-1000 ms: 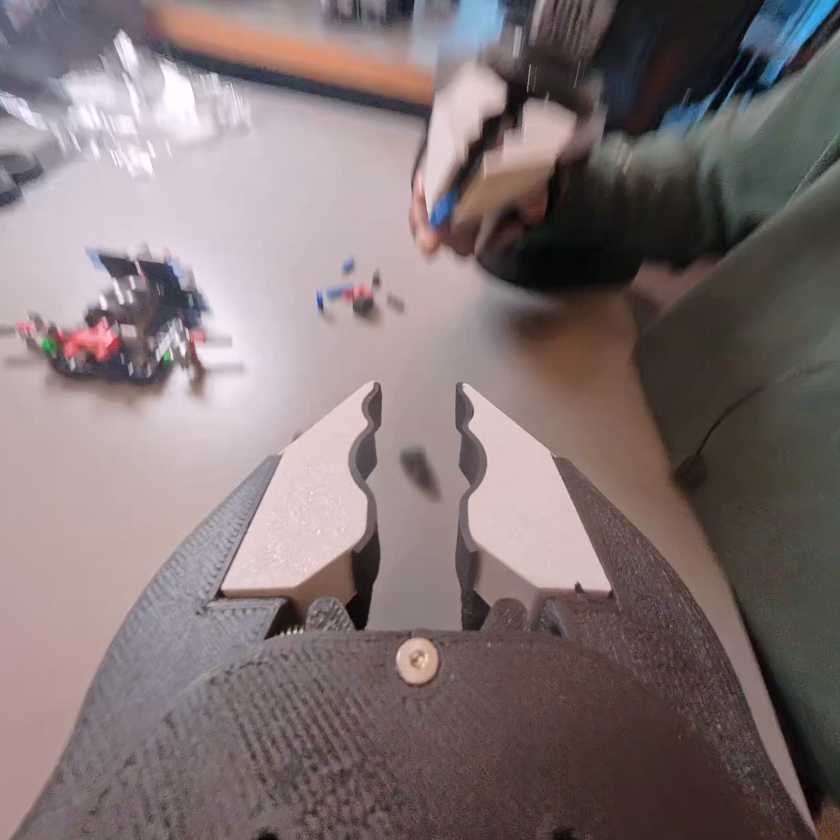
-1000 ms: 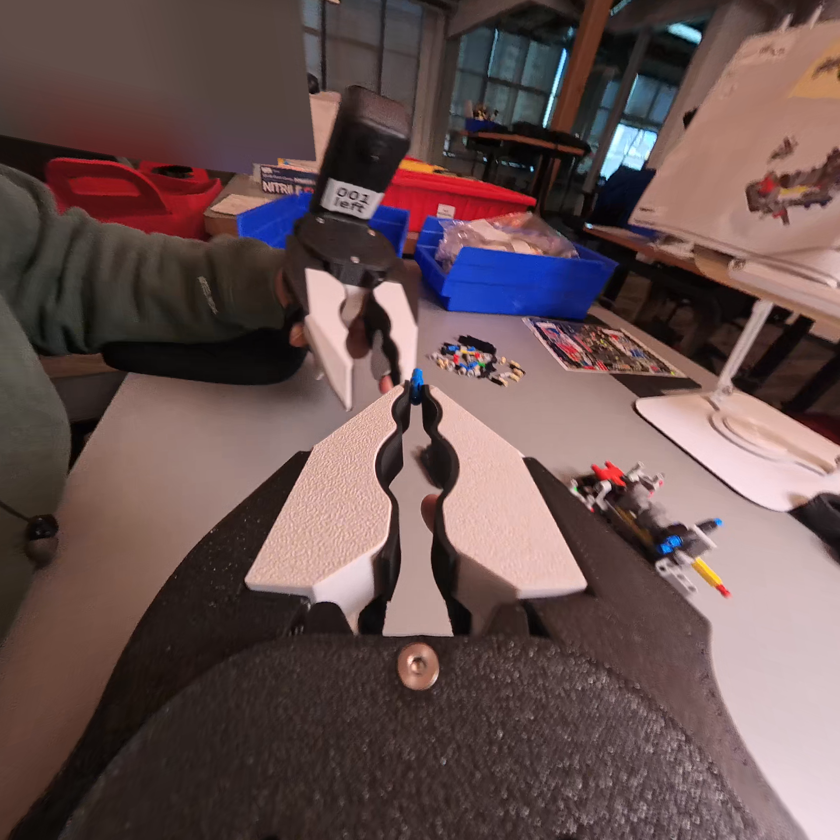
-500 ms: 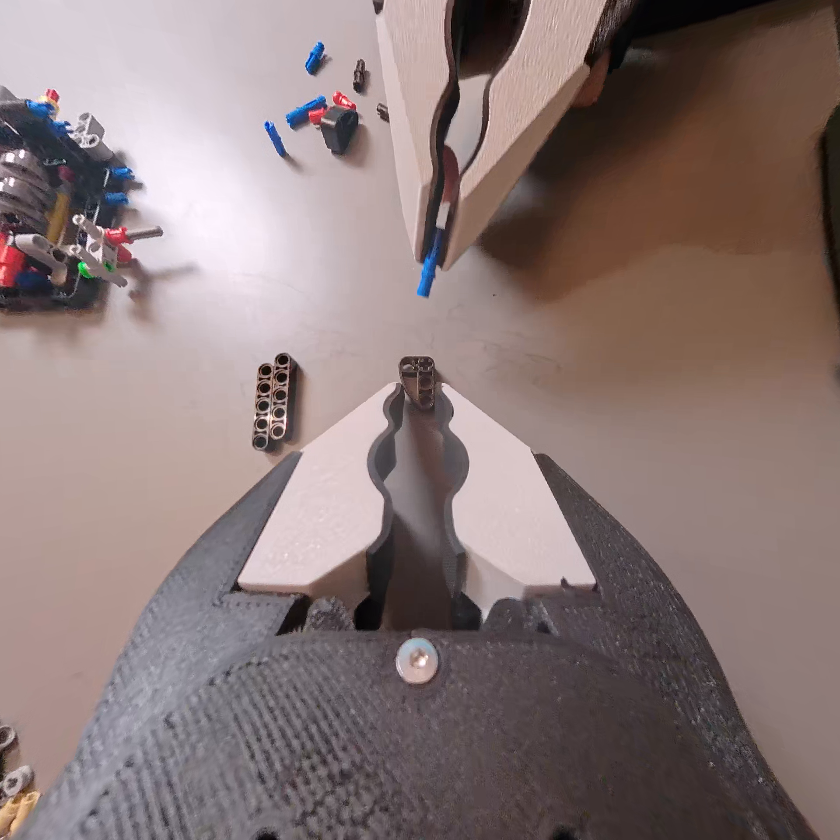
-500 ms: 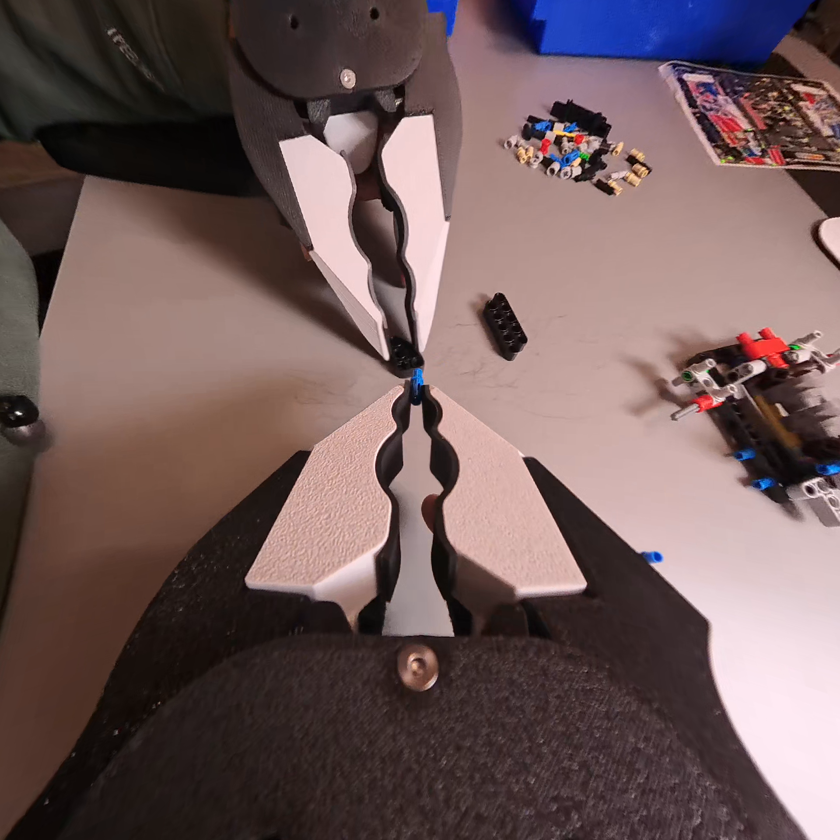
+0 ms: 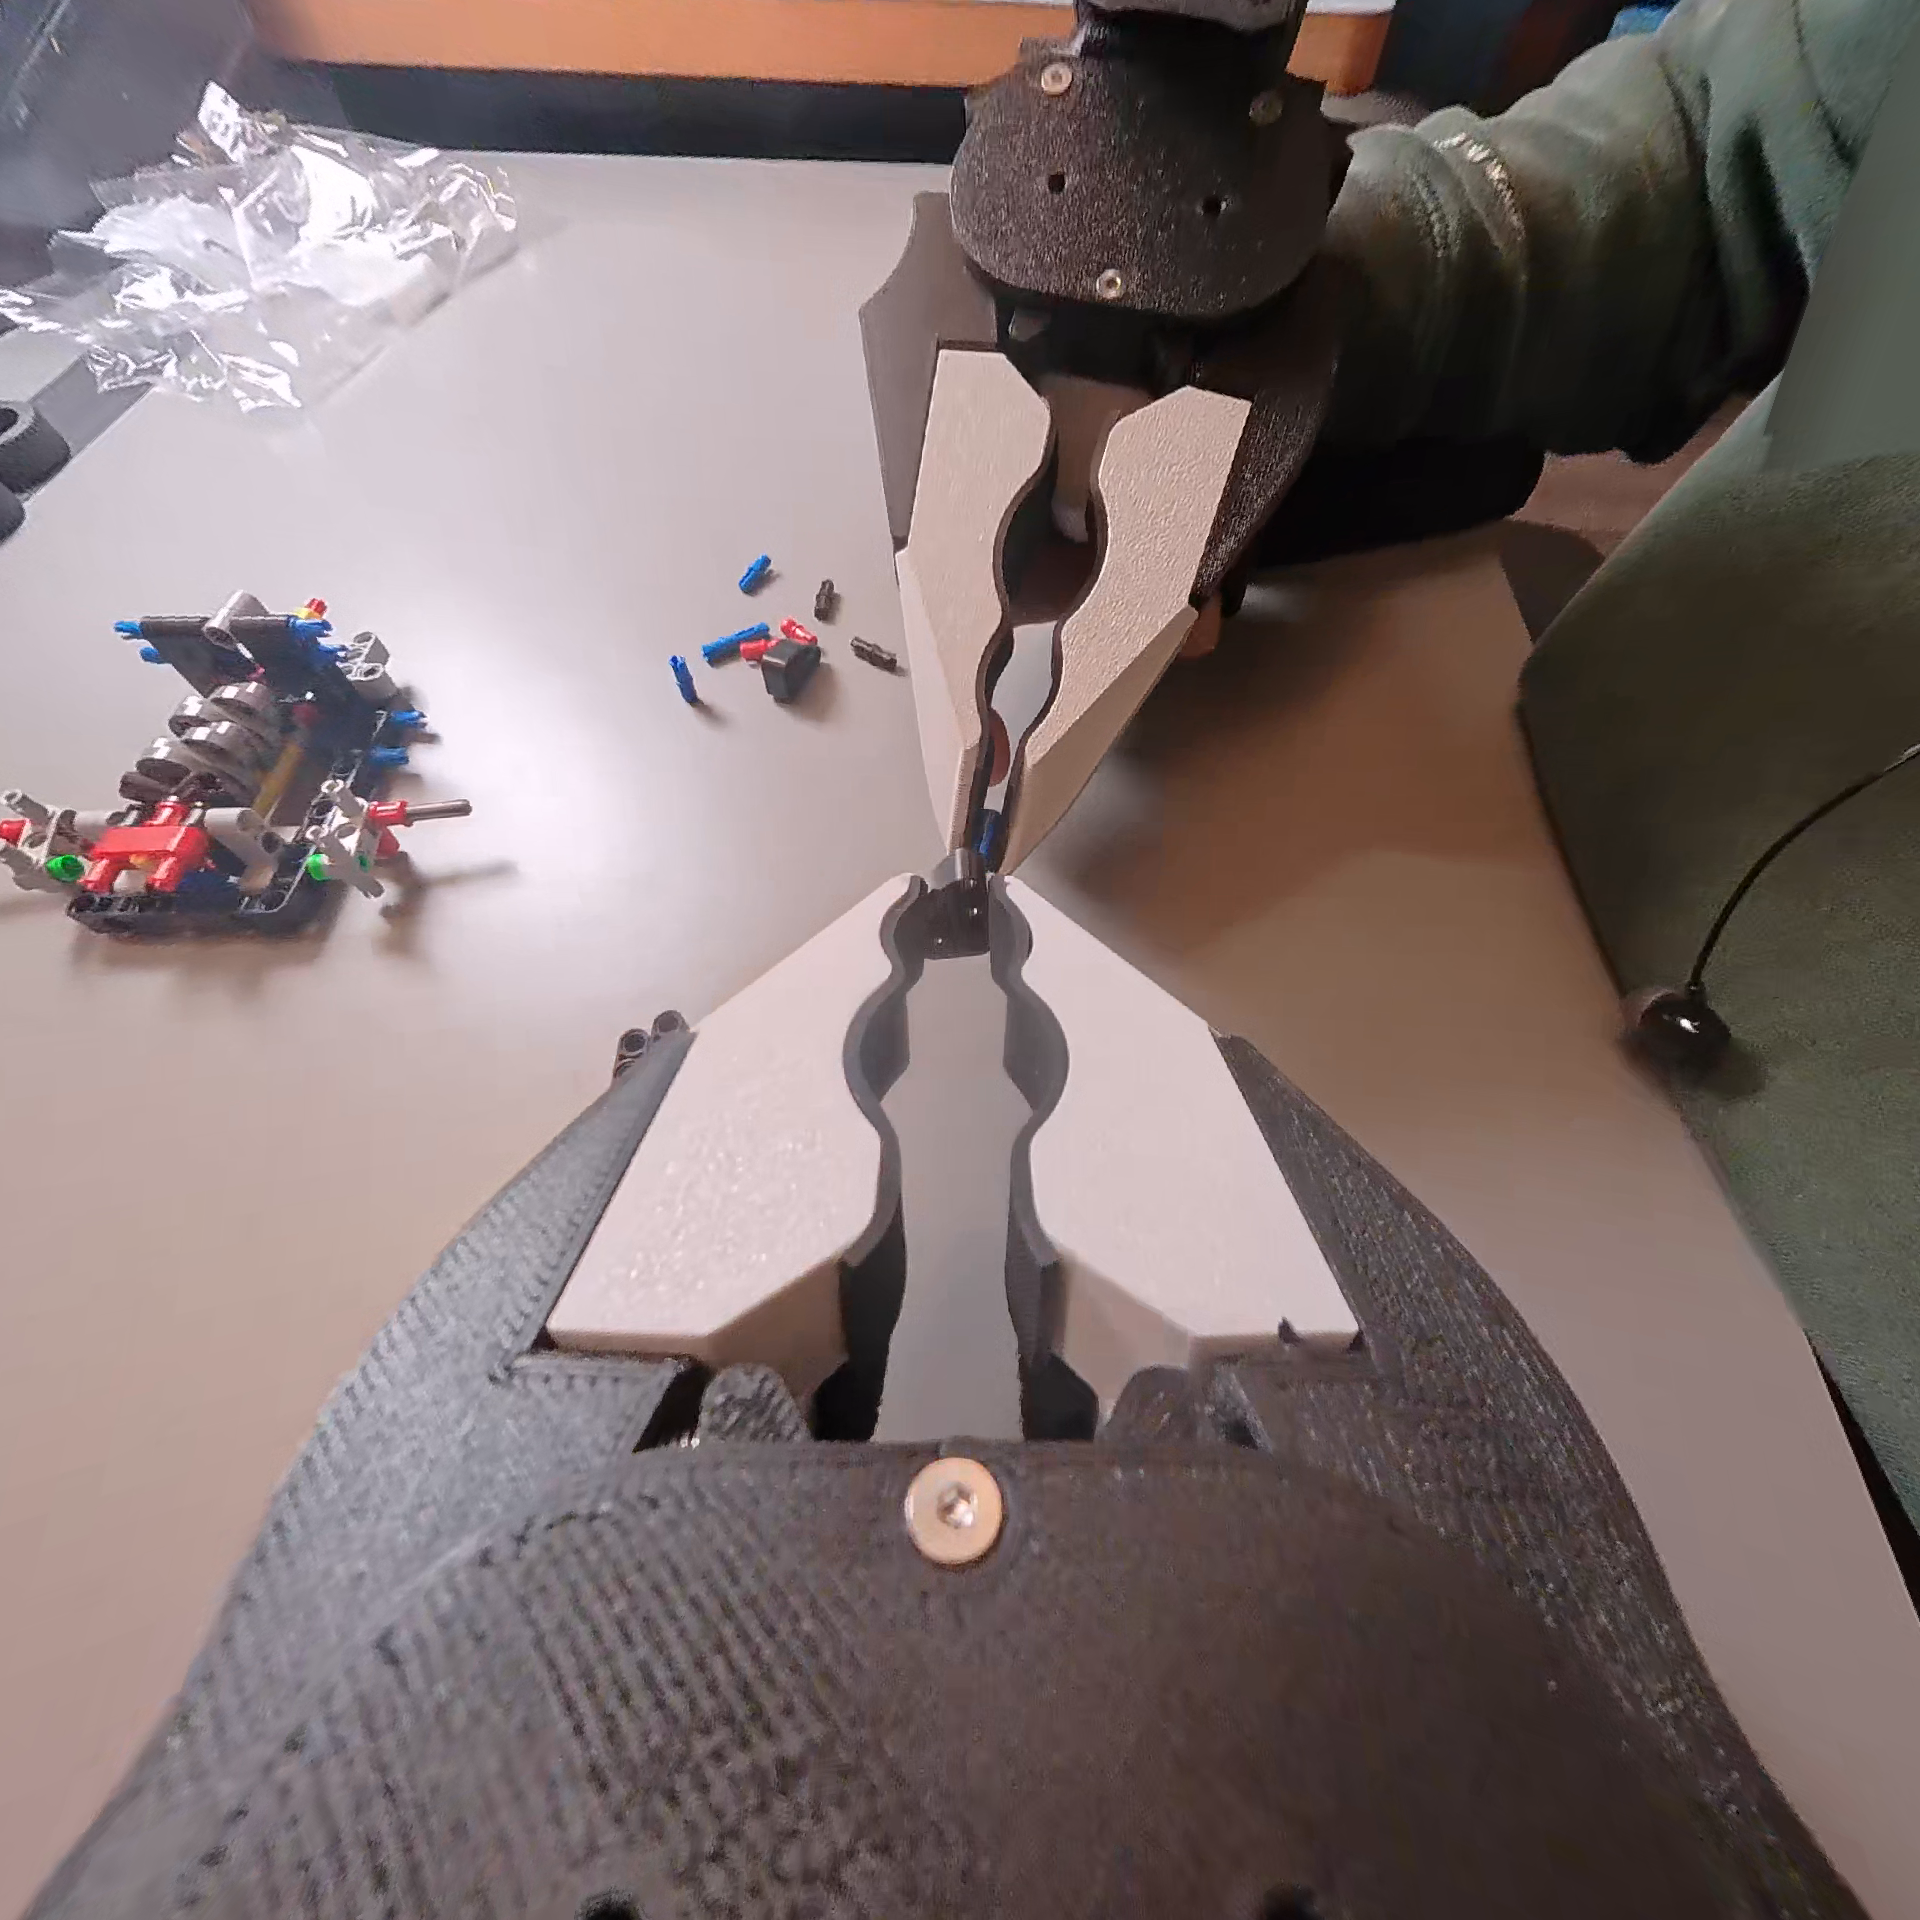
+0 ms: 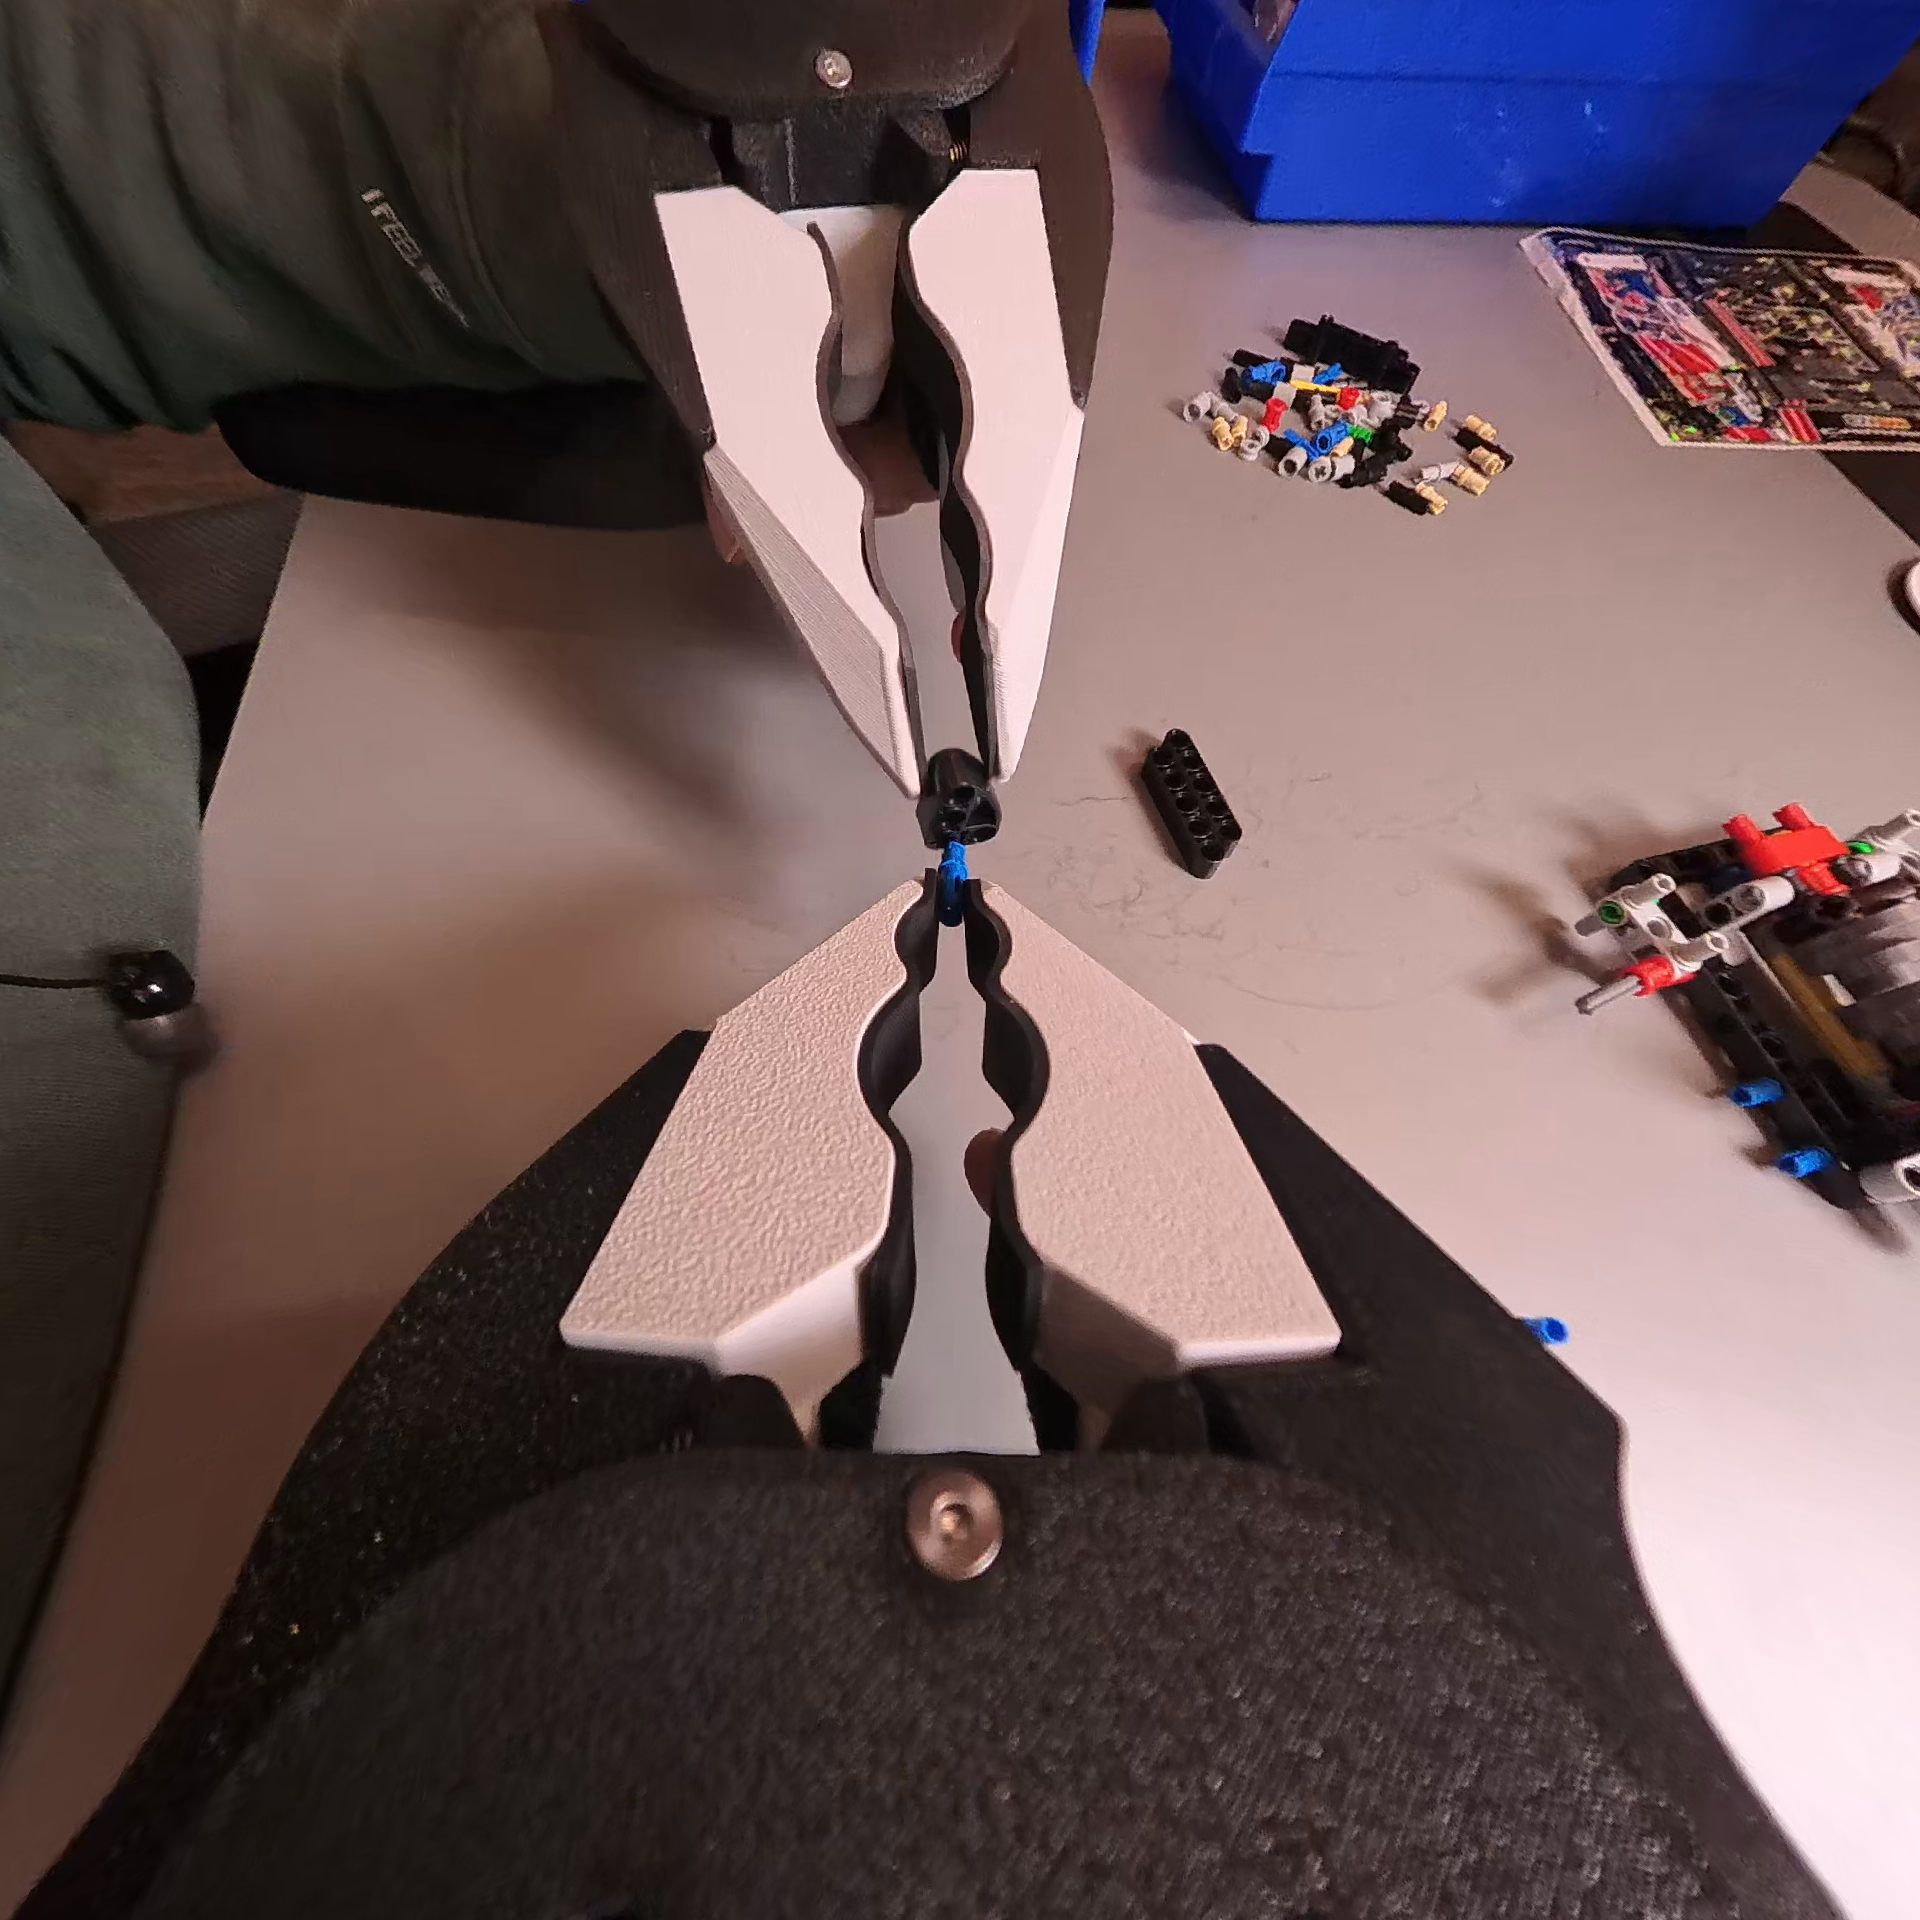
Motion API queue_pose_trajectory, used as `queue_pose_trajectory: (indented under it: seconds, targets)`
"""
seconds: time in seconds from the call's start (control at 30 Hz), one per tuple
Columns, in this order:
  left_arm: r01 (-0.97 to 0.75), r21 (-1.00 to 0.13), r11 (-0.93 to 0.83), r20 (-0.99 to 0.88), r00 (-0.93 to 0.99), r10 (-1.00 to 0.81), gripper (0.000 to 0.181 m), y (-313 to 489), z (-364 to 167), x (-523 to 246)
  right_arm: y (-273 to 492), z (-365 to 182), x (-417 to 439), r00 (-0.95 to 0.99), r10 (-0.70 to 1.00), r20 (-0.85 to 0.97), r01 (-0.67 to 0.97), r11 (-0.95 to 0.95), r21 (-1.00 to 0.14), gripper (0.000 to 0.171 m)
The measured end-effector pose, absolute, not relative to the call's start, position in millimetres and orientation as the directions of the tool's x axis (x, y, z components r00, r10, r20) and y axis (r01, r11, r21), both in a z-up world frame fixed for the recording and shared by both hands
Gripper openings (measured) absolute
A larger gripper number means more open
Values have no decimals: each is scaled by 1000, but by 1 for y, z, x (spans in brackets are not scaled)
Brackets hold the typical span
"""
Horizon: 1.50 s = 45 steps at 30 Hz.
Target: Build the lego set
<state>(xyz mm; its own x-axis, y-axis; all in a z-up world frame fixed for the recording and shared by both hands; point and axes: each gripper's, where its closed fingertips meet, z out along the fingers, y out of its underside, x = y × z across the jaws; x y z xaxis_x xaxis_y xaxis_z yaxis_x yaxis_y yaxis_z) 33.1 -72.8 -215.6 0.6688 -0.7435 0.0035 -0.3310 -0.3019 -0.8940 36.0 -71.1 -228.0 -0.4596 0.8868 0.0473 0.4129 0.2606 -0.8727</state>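
Right gripper [image 6: 951,896] pinching blue pin [image 6: 950,879], axis 12 o'clock, touching black connector [image 6: 958,808] clamped in left gripper [image 5: 956,896].

Each wrist camera looks close along its own fingers toward the other, sharing the table [image 5: 582,1039] and the model [image 6: 1787,966].

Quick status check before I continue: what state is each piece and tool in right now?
Left tool: shut on black connector.
Right tool: shut on blue pin.
Black connector: held above the table, holes facing the pin.
Blue pin: tip at the connector, insertion unclear.
Black beam: loose, flat on table.
Partly built chassis: resting on table, untouched.
Plastic bags: crumpled; contents unclear.
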Motion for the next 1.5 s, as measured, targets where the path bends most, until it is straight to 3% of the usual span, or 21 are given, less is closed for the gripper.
queue_pose_trajectory:
  seconds: [0.33, 0.7, 1.5]
  targets:
    - [-61, -974, -219, 138, 605, -784, 9, -77, -175, 33, -52, -206, 35, -389, 914, -113, 371, 44, -928, 2]
    - [-455, -822, -343, -19, 624, -781, 10, -79, -255, 38, -44, -238, 41, -370, 929, 8, 494, 204, -845, 2]
    - [-509, -786, -350, -47, 614, -788, 18, -81, -266, 39, -41, -233, 44, -365, 931, -15, 484, 176, -857, 2]
